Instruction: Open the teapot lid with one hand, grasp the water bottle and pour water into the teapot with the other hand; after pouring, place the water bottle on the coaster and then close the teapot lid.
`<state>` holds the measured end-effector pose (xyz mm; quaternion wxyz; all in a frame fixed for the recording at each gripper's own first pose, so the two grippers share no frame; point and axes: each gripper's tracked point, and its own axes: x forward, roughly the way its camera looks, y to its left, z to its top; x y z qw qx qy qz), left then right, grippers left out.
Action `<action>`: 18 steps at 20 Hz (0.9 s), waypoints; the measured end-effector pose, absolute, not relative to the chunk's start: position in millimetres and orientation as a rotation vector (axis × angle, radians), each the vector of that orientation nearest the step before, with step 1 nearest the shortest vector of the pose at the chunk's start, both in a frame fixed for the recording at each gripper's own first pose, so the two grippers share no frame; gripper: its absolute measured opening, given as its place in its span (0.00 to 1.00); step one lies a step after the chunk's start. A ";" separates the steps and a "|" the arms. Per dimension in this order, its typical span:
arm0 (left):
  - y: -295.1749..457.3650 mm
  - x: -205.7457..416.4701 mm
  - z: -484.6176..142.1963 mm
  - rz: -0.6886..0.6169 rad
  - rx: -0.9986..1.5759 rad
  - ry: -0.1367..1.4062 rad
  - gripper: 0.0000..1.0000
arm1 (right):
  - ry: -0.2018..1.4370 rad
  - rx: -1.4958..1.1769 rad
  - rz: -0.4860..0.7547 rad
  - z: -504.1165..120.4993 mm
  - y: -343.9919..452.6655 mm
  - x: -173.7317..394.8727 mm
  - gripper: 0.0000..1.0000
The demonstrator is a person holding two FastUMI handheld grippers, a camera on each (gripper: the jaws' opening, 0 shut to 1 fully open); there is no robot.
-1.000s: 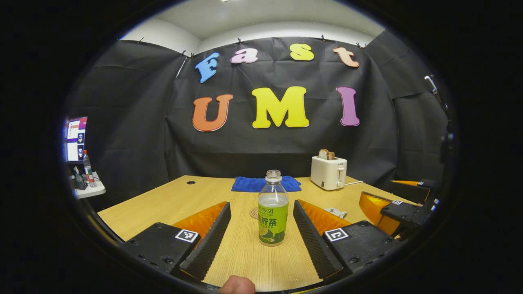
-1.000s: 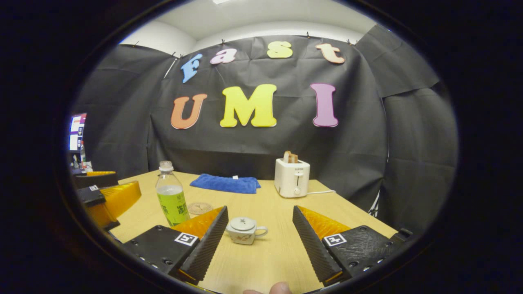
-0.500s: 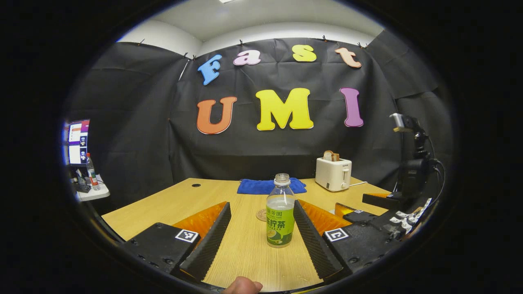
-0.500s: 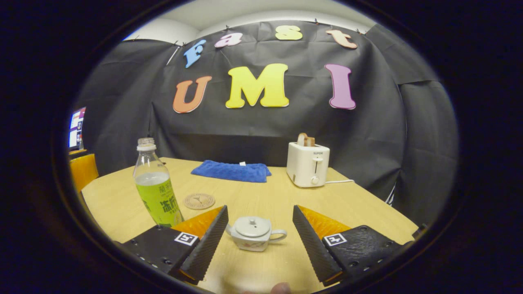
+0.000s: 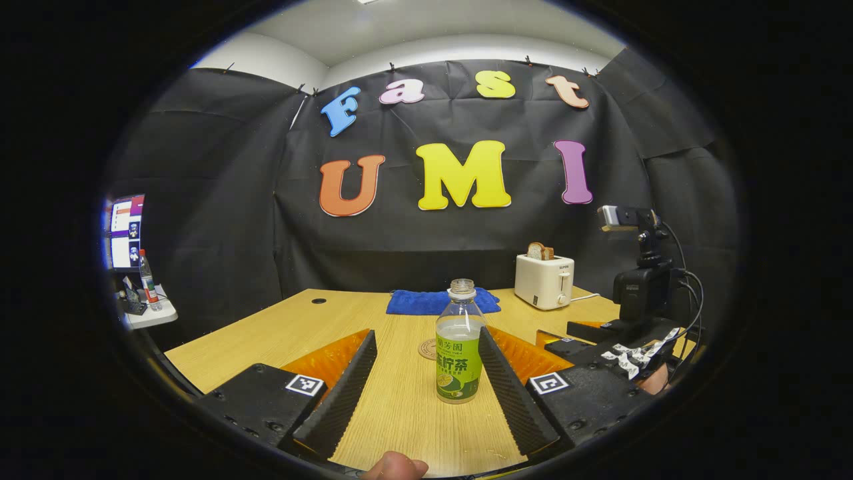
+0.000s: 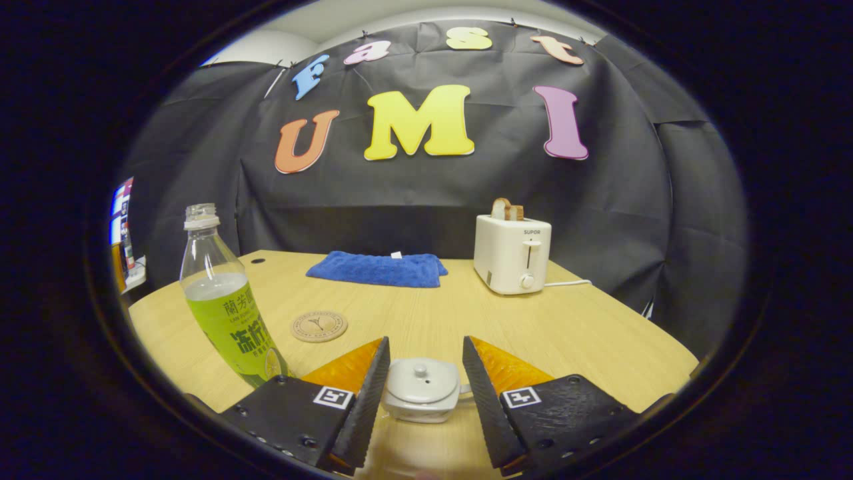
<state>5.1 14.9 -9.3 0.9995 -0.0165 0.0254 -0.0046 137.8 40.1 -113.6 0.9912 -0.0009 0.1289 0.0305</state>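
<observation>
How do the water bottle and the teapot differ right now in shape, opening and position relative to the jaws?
The water bottle is tall, clear and green-labelled; the teapot is squat, pale and opaque. The bottle's mouth has no cap; the teapot's lid is still on. The left gripper stands wide around the bottle, while the right gripper has narrowed close around the teapot. Both stand upright on the table.

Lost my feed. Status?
Left gripper open, bottle between its fingers, untouched. Right gripper closing round the teapot, lid on. Coaster free.
</observation>
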 end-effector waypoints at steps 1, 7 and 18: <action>14.1 5.6 -9.5 -0.008 -0.032 0.051 0.96 | 0.256 -0.003 0.040 -110.4 36.9 139.3 0.65; 18.4 7.2 -9.0 -0.001 -0.034 0.050 0.96 | 0.272 -0.012 0.022 -115.9 40.6 145.4 0.09; 18.4 9.7 -15.0 -0.016 -0.045 0.058 0.96 | 0.199 0.002 0.076 -90.4 45.2 143.8 0.00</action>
